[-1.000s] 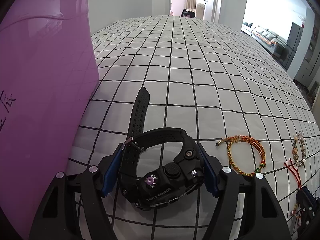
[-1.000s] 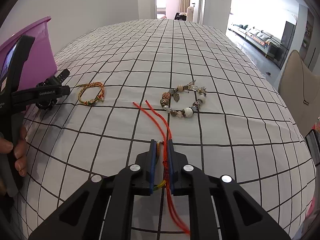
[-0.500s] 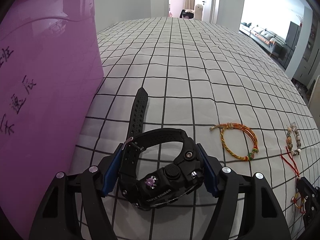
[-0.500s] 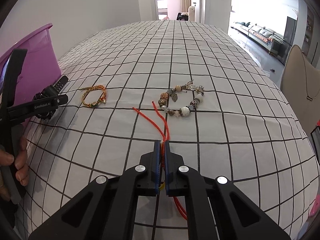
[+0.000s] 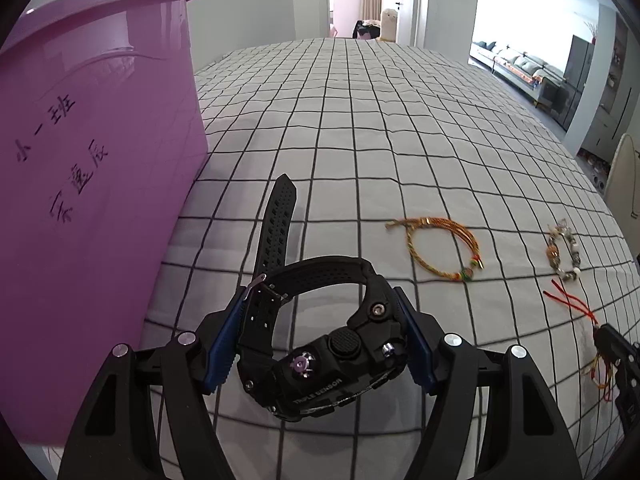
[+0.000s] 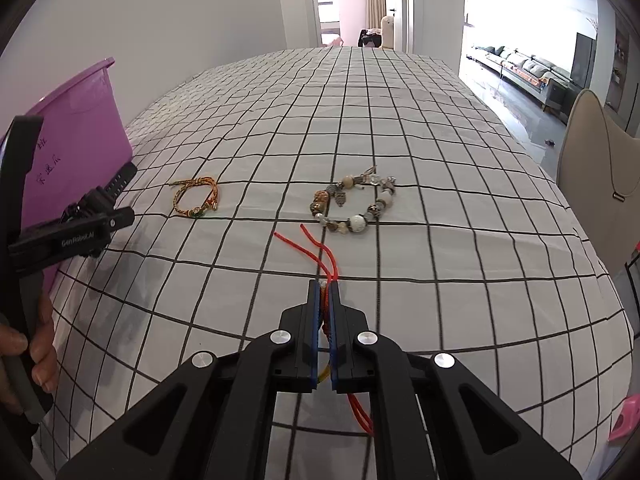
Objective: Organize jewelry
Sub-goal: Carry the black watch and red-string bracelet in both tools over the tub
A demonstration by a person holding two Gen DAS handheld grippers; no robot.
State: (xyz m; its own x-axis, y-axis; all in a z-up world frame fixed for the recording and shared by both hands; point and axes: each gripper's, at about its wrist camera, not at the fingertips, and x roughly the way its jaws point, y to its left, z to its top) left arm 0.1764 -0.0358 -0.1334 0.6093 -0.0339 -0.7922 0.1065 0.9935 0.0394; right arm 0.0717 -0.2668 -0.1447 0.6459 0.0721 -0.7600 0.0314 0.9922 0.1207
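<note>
Two clamped claws, left (image 5: 320, 344) on watch (image 5: 320, 344), right (image 6: 325, 312) on red cord (image 6: 316, 250), over grid-checked bedspread (image 6: 400, 128).

The purple bin (image 5: 92, 184) runs off frame; its inside is hidden.

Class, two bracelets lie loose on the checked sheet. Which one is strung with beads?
The beaded bracelet, lying nearer the red cord. The other, the woven orange bracelet closer to the purple bin, is braided thread.
</note>
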